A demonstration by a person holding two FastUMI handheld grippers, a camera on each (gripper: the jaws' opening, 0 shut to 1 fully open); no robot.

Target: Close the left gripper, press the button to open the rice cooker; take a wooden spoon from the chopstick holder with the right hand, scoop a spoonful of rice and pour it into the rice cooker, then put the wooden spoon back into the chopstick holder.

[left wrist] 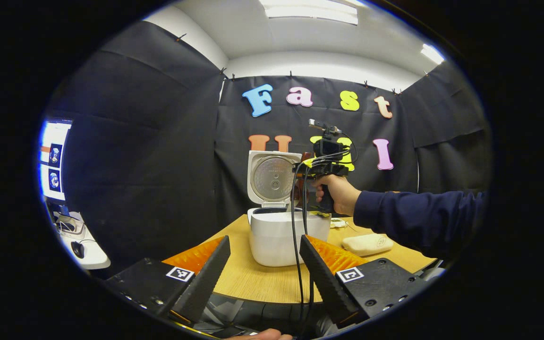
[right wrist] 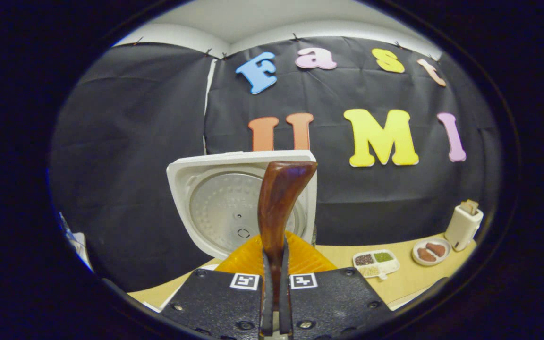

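The white rice cooker (left wrist: 284, 236) stands on the wooden table (left wrist: 262, 281) with its lid (left wrist: 272, 177) swung up. My left gripper (left wrist: 265, 276) hangs open in front of it, nothing between its fingers. A hand in a dark blue sleeve (left wrist: 413, 217) holds my right gripper (left wrist: 307, 172) above the cooker's right side. In the right gripper view, my right gripper (right wrist: 274, 257) is shut on a dark brown wooden spoon (right wrist: 279, 203) that stands up in front of the open lid (right wrist: 225, 208). A cream chopstick holder (right wrist: 463, 226) stands at the far right.
A divided dish of grains (right wrist: 376, 262) and a small plate with brown pieces (right wrist: 430, 250) sit near the chopstick holder. A beige flat object (left wrist: 368, 243) lies right of the cooker. Off the table to the left are a monitor (left wrist: 54, 160) and a white desk (left wrist: 85, 248).
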